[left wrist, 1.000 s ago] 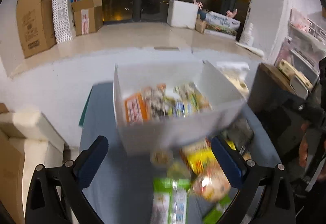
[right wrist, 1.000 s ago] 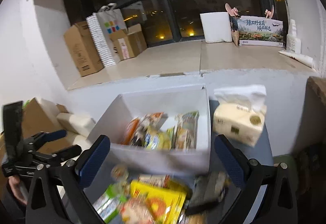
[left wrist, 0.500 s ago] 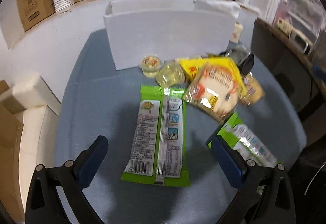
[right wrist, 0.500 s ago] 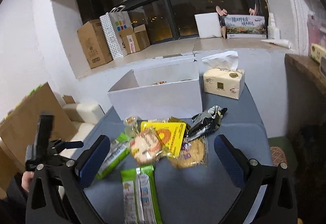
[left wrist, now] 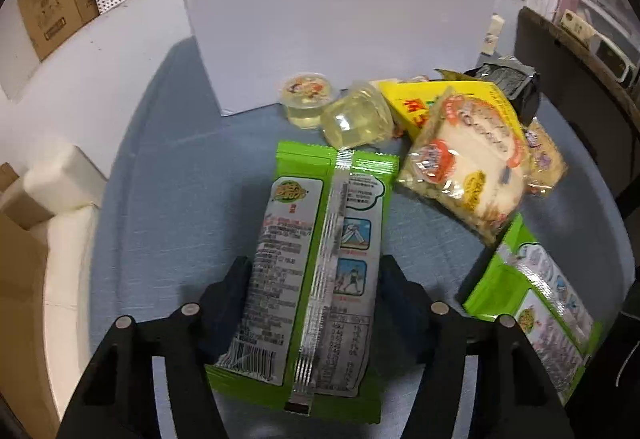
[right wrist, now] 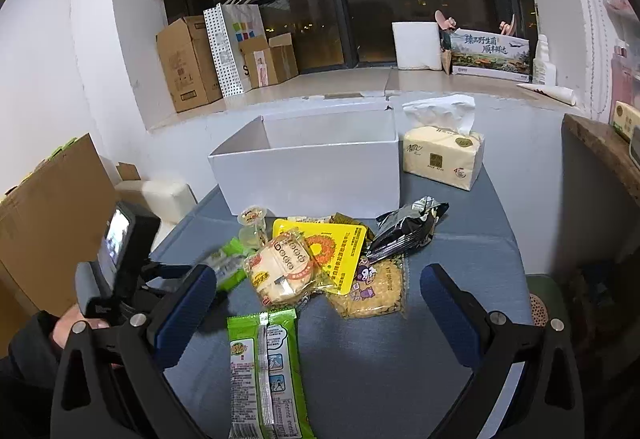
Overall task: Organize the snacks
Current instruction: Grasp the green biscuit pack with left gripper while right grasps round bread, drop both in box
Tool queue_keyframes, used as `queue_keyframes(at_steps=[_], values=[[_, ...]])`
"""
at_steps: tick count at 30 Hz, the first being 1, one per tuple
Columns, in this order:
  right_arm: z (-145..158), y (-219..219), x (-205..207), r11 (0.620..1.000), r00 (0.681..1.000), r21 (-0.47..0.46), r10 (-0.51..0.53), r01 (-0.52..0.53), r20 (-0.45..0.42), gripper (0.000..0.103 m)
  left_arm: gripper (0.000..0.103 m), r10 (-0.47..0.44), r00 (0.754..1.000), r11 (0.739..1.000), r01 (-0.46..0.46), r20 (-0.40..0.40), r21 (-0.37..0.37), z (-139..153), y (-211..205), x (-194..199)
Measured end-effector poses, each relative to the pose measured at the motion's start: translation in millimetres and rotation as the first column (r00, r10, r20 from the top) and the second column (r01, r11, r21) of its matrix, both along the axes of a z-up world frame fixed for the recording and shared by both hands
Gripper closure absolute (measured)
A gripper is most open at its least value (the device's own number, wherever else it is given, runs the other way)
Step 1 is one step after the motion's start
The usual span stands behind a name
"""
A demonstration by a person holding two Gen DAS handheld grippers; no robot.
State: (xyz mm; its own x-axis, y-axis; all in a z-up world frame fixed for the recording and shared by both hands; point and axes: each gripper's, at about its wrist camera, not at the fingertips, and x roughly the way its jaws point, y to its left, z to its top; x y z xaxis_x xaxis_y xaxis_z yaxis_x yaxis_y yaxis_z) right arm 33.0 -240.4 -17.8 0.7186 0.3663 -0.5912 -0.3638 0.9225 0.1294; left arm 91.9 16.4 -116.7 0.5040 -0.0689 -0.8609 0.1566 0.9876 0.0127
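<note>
— On the bench, see the left tongs (left wrist: 314, 299)? They're closing around the green packet (left wrist: 316, 271), which lies flat between them.

— Makes sense, it's nearest. And the right tongs (right wrist: 318, 311)?

— Wide open, holding nothing, hovering above the second green packet (right wrist: 262, 367). I'd guess everything goes into the white box (right wrist: 308, 167) behind.
</note>
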Motion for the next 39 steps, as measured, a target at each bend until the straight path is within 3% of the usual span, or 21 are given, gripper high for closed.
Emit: queue_keyframes(at_steps=[9, 12, 17, 22, 29, 31, 32, 36, 39], values=[[-28, 31, 9, 0.993, 0.995, -0.091, 0.068, -0.075, -0.073, 0.0, 0.037, 0.033, 0.998, 0.998, -0.03, 0.056, -0.051, 24, 23, -35], [-45, 53, 20, 0.978, 0.982, -0.134, 0.141, -0.158, -0.127, 0.0, 0.037, 0.063, 0.993, 0.995, -0.055, 0.099, -0.084, 42, 34, -56], [-66, 87, 41, 0.946, 0.975, -0.249, 0.182, -0.209, -0.124, 0.0, 0.037, 0.095, 0.979, 0.991, -0.076, 0.178, -0.112, 74, 50, -87], [-82, 112, 72, 0.917, 0.972, -0.329, 0.186, -0.223, -0.141, 0.0, 0.036, 0.099, 0.97, 0.992, -0.077, 0.223, -0.104, 93, 54, -99], [-102, 125, 93, 0.887, 0.962, -0.391, 0.176, -0.247, -0.209, 0.0, 0.036, 0.098, 0.966, 0.991, -0.072, 0.239, -0.115, 96, 53, -95], [-104, 122, 93, 0.886, 0.969, -0.408, 0.153, -0.222, -0.194, 0.012, 0.036, 0.099, 0.966, 0.99, -0.072, 0.237, -0.118, 95, 50, -94], [-102, 121, 93, 0.885, 0.974, -0.418, 0.146, -0.207, -0.174, 0.025, 0.036, 0.097, 0.967, 0.99, -0.07, 0.236, -0.12, 94, 50, -93], [-87, 106, 91, 0.921, 0.972, -0.333, 0.148, -0.202, -0.181, 0.025, 0.036, 0.096, 0.966, 0.99, -0.067, 0.239, -0.126, 94, 49, -91], [-64, 89, 81, 0.947, 0.984, -0.277, 0.129, -0.16, -0.126, 0.025, 0.036, 0.1, 0.965, 0.985, -0.061, 0.243, -0.16, 97, 50, -86]])
